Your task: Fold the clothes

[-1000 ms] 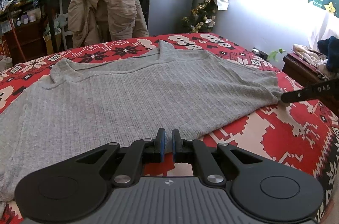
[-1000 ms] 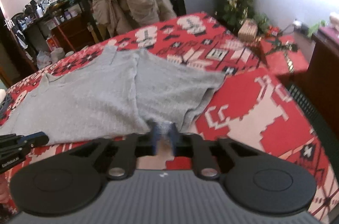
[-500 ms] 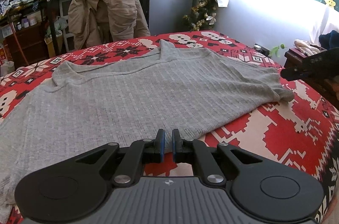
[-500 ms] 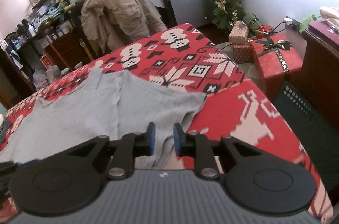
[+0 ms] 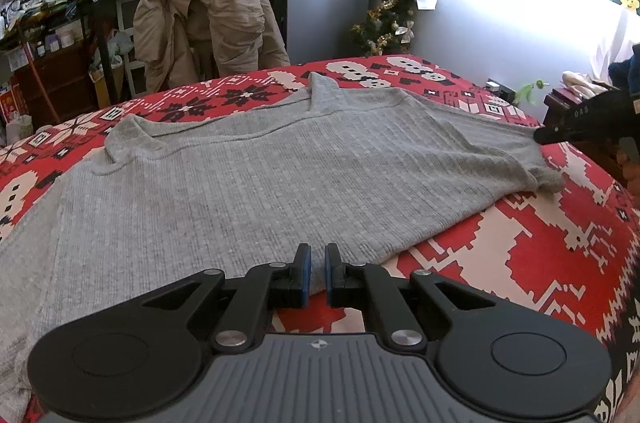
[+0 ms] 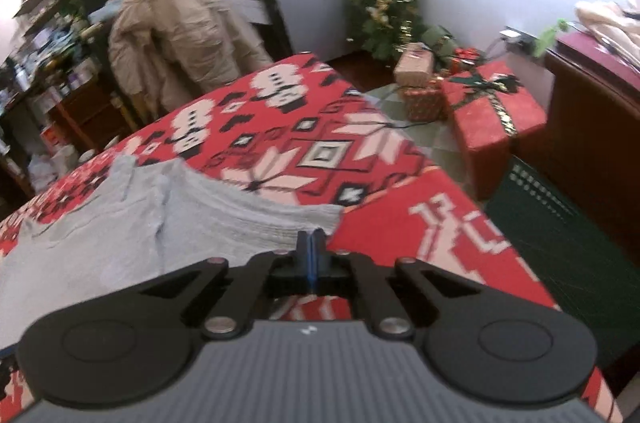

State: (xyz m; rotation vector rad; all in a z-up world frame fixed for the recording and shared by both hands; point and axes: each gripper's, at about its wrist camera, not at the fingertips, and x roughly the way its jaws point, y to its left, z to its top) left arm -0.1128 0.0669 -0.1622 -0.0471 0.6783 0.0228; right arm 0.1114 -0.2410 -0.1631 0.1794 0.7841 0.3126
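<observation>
- A grey ribbed sweater [image 5: 248, 183] lies spread flat on a bed covered by a red, white and black patterned blanket [image 5: 540, 263], its collar [image 5: 320, 91] pointing to the far side and its hem along the near edge.
- In the left wrist view, the left gripper [image 5: 314, 275] sits at the near hem of the sweater, jaws nearly together with only a narrow gap, and a fold of the grey knit sits pinched between the blue pads [image 5: 306, 277].
- The sweater's right end tapers to a rumpled tip [image 5: 548, 179] at the right of that view; the black fingers of the right gripper [image 5: 538, 135] reach in from the right edge, with their tip at the cloth's far-right edge.
- In the right wrist view, the right gripper [image 6: 311, 243] has its jaws fully closed, pads pressed flat together, at the near right corner of the sweater [image 6: 120, 235]; the picture is blurred, and I cannot tell whether any cloth is caught between them.
- From that view the sweater stretches away to the left, with bare blanket [image 6: 320, 127] to the far and right sides.
- Beyond the bed, a beige coat [image 5: 204, 19] hangs over a chair, a small decorated tree [image 6: 386, 3] stands by the wall, and wrapped red gift boxes [image 6: 492, 111] sit on the floor to the right.
</observation>
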